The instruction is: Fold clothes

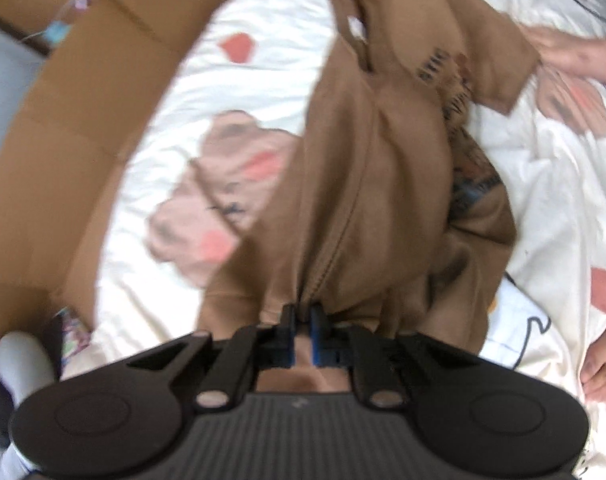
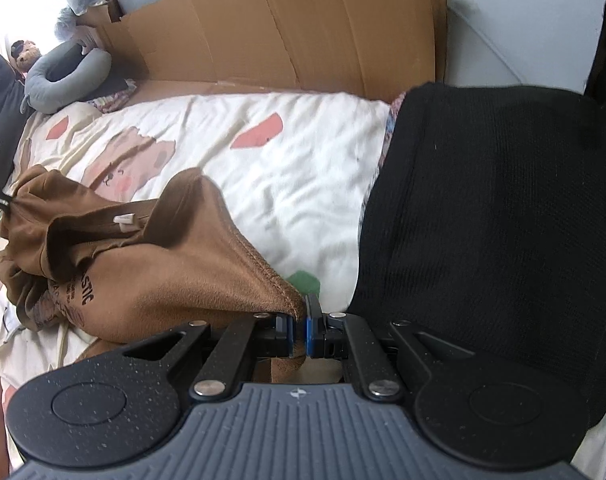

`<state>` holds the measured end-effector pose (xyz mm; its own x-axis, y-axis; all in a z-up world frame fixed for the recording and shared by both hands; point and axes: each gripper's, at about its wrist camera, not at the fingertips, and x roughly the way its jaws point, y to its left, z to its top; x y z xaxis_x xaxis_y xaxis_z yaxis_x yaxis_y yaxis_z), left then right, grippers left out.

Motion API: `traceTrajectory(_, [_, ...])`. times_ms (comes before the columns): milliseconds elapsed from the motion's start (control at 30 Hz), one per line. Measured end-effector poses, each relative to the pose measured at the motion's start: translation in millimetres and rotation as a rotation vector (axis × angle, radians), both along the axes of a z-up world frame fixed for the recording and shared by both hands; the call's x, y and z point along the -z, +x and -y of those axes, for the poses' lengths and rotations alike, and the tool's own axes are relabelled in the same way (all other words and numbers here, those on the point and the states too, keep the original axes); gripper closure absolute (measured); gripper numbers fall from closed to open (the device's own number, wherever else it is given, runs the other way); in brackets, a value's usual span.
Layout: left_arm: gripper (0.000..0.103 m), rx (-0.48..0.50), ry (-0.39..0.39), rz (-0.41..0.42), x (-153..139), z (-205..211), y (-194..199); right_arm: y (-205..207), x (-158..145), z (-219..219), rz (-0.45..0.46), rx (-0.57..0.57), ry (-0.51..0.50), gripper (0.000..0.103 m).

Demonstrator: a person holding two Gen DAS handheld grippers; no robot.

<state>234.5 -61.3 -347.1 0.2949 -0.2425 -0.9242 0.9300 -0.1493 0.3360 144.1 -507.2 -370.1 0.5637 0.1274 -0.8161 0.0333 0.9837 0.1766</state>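
A brown T-shirt (image 1: 383, 160) with dark printed lettering hangs stretched and crumpled above the bed. My left gripper (image 1: 303, 314) is shut on a bunched edge of it, and the cloth runs away from the jaws toward the collar. In the right wrist view the same T-shirt (image 2: 163, 264) slopes up from the bed to my right gripper (image 2: 301, 314), which is shut on a stitched corner of it. A white label shows inside the collar. The left wrist view is blurred.
The bed sheet (image 2: 283, 168) is white with bear and heart prints. A black garment (image 2: 483, 220) lies at the right, and flat cardboard (image 2: 283, 32) stands behind the bed. A grey neck pillow (image 2: 67, 80) sits at the far left. A hand (image 1: 575, 56) is by the sleeve.
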Motion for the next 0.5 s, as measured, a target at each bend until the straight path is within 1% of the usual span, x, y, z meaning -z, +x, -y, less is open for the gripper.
traceTrajectory(100, [0.096,-0.047,-0.046,0.035,-19,-9,8,4,-3,-1,0.011,-0.004,-0.012,0.099])
traceTrajectory(200, [0.097,-0.101,-0.086,0.071,-28,-13,19,9,-7,-2,0.026,-0.007,-0.025,0.099])
traceTrajectory(367, [0.097,-0.215,-0.151,0.118,-37,-21,40,20,-15,-6,0.061,-0.023,-0.055,0.099])
traceTrajectory(500, [0.098,-0.282,-0.171,0.148,-42,-28,53,33,-22,-9,0.088,-0.035,-0.080,0.099])
